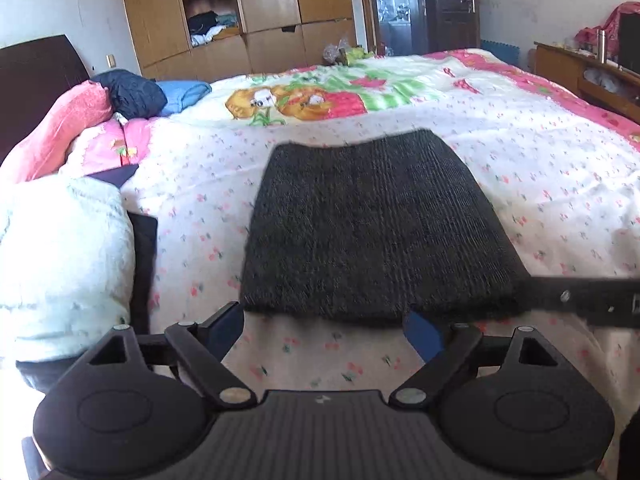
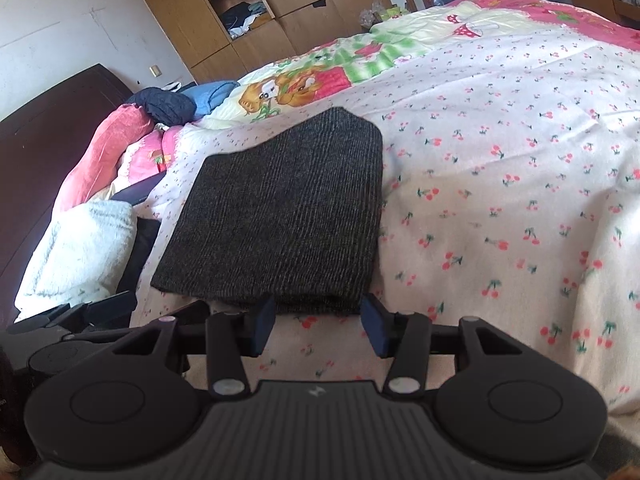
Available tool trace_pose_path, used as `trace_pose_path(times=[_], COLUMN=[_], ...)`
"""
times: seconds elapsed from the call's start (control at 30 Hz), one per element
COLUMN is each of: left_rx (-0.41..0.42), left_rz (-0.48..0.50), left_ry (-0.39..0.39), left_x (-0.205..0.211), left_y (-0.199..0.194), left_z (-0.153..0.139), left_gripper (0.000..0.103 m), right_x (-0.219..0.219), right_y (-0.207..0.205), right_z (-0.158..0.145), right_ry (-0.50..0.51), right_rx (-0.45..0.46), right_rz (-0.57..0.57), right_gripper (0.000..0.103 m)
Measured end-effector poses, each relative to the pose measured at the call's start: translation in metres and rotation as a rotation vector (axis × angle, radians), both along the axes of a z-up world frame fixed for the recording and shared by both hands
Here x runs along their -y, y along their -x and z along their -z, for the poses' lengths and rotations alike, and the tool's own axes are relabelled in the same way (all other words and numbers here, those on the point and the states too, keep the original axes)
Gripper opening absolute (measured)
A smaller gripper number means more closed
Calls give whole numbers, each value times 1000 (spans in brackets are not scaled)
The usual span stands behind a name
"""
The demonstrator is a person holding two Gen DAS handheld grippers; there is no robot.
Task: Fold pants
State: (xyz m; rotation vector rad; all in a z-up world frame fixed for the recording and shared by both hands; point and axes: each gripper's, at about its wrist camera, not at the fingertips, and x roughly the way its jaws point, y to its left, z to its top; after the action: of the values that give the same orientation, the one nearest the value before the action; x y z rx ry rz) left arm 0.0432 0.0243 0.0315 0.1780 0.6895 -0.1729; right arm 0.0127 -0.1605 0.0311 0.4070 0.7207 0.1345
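Both hand-held grippers, left (image 1: 324,330) and right (image 2: 318,324), are held apart and empty at the near edge of the pants (image 1: 376,228), laid folded flat on the bed (image 1: 540,184), apparently released.

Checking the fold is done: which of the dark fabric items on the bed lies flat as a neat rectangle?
The dark grey ribbed pants, folded flat mid-bed just ahead of both tools. The navy bundle by the headboard is crumpled in a heap.
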Motion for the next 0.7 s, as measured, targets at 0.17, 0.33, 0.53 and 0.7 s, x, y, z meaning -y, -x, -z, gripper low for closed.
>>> trace_pose_path(times=[0.17, 0.33, 0.53, 0.7], left_rx=[30, -13, -148, -226], left_rz=[22, 88, 194, 269], left_ry=[-32, 58, 230, 356], left_x=[-8, -28, -51, -61], left_y=[-36, -87, -143, -170], left_z=[-6, 3, 37, 51], left_gripper=[103, 103, 103, 103], right_x=[19, 41, 57, 50], right_y=[-39, -83, -132, -158], right_z=[0, 24, 53, 57], right_ry=[-26, -135, -355, -353], right_rx=[-6, -67, -88, -105], right_rz=[16, 17, -39, -130], right_gripper=[49, 50, 57, 64])
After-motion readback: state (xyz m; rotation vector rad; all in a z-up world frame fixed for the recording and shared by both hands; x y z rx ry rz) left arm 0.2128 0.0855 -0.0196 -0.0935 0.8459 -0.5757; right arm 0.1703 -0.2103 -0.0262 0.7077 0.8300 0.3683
